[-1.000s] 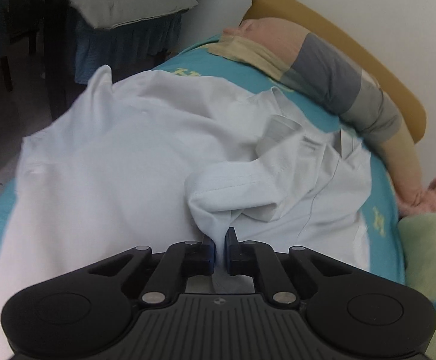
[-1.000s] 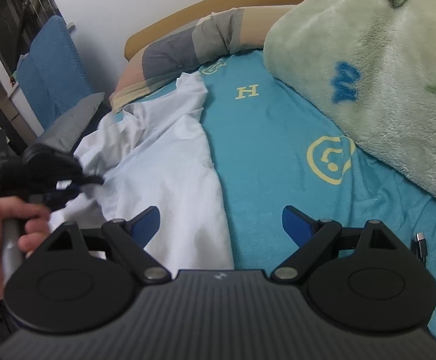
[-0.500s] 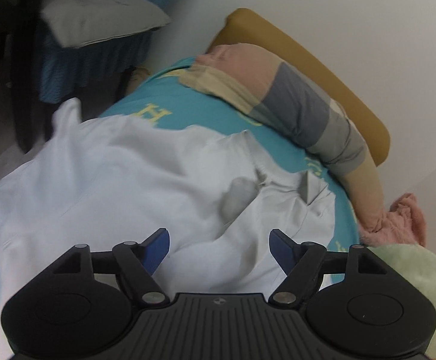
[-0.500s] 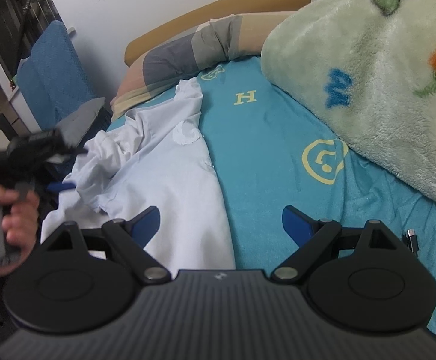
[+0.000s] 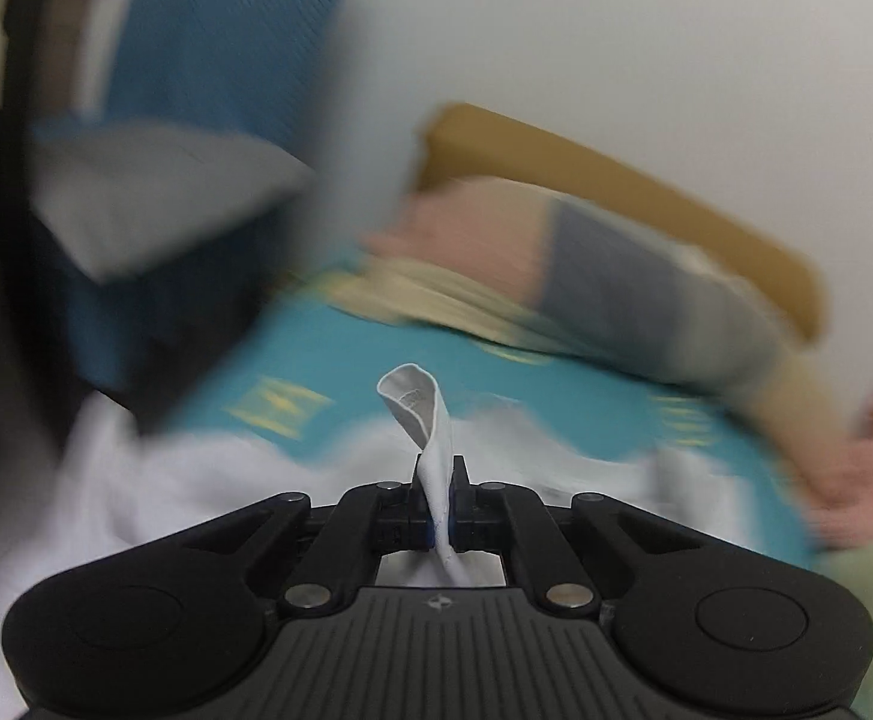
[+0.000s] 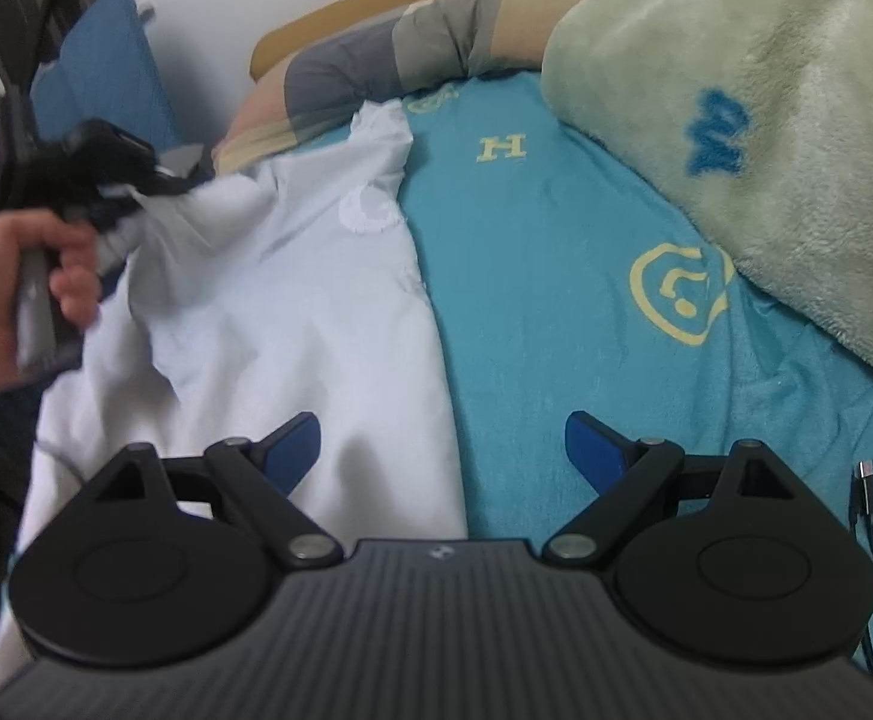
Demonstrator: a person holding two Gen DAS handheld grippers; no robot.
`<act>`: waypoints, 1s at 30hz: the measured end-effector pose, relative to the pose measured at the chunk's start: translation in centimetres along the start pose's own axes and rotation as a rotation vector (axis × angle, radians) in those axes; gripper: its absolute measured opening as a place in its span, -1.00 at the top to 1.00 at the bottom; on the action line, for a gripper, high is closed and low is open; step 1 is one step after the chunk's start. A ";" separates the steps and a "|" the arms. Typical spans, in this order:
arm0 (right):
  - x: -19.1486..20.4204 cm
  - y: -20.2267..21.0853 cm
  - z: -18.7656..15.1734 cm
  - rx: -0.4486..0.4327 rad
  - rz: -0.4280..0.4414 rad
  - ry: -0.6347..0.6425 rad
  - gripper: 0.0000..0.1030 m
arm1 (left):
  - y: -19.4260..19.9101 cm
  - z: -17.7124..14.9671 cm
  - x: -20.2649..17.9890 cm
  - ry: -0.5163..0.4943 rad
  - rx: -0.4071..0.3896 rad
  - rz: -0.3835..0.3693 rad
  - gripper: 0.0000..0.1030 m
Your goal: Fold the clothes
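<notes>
The left tongs [image 5: 441,501] were clenched on a hemmed edge of the pale white cotton shirt [image 6: 292,312], a curl of the fabric [image 5: 415,405] standing up out of the closed jaws toward twelve o'clock in the left wrist view. That view was heavily blurred; behind the curl lay the teal terry bed sheet with yellow print [image 5: 376,372], and beyond it, from one to three o'clock, a long bolster pillow in pink, grey and tan blocks [image 5: 604,288] against a mustard-brown headboard [image 5: 646,186]. A grey seat cushion [image 5: 154,192] on blue upholstery showed at ten o'clock.

In the right wrist view the right tongs [image 6: 442,450] were released, their blue-padded fingers [image 6: 292,447] spread wide apart, the left finger over the shirt's lower part and the right finger over bare sheet [image 6: 544,276]. The shirt lay spread on the bed from seven to eleven o'clock, its right-hand edge running down the middle of the frame. At ten o'clock the person's left hand [image 6: 22,288] gripped the handle of the left tongs [image 6: 130,192], which pinched the shirt's far left edge and drew it up off the bed. A fluffy pale-green fleece blanket with blue and orange motifs [image 6: 766,120] was heaped from one to three o'clock, and a black USB cable [image 6: 865,492] lay on the sheet at four o'clock.
</notes>
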State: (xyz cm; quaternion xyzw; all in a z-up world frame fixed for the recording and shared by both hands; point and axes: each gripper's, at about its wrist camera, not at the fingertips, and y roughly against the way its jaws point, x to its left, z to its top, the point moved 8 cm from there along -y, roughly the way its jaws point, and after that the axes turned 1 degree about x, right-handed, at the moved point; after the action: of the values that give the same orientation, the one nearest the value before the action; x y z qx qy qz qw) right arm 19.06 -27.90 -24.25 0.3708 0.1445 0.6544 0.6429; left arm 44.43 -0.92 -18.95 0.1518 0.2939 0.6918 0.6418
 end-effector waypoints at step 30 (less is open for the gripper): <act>3.5 9.8 1.5 -0.250 0.108 0.094 -0.75 | 36.0 -11.7 -2.8 -0.255 -0.017 -0.177 -0.99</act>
State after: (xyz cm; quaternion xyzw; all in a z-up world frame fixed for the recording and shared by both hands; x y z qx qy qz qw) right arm 13.29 -26.28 -15.63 0.2643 0.0717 0.7176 0.6404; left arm 9.12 -6.23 -6.00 0.2066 0.2161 0.6102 0.7336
